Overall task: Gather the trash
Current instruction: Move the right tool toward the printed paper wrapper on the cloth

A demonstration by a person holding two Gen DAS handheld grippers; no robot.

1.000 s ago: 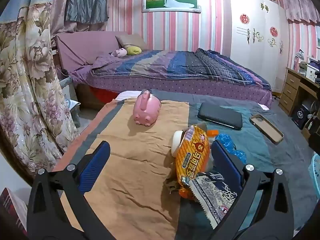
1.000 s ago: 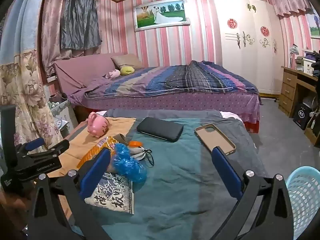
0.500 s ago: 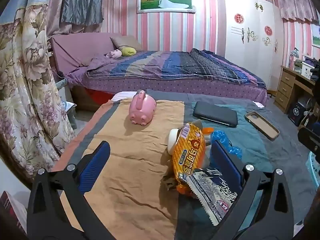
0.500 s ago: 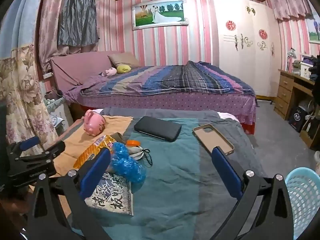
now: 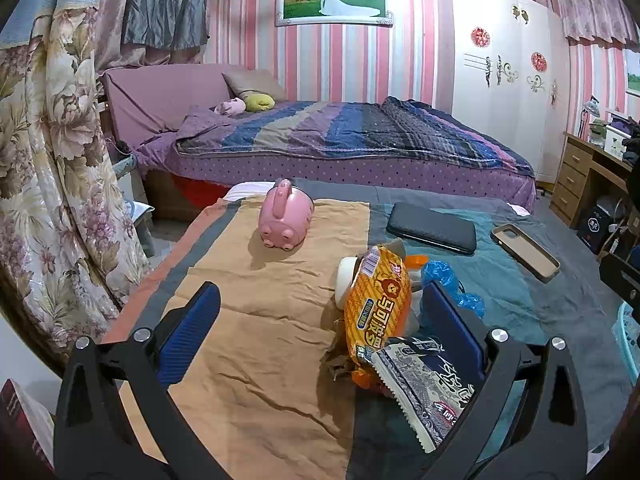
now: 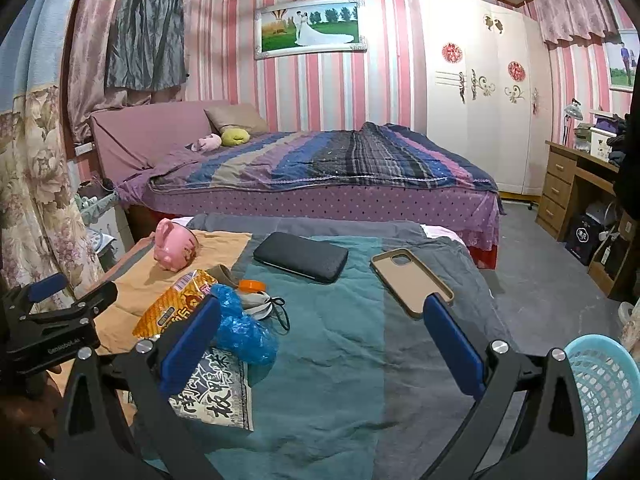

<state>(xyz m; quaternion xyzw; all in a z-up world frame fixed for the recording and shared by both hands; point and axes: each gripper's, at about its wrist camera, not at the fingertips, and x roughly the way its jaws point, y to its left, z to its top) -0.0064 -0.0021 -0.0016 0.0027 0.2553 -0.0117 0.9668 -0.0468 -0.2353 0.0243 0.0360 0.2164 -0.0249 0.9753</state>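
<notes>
both claws just drifted a touch closer, left claw (image 5: 320,320) and right claw (image 6: 320,328) still wide and empty, orange snack bag (image 5: 376,300) at 1 o'clock untouched, so nothing's collected yet.

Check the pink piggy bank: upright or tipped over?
Tipped: the piggy bank lies on its side on the tan cloth, feet facing the camera.

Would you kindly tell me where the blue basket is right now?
The blue basket sits at the right wrist view's lower right, on the floor beside the table, right of the open right claw.
</notes>
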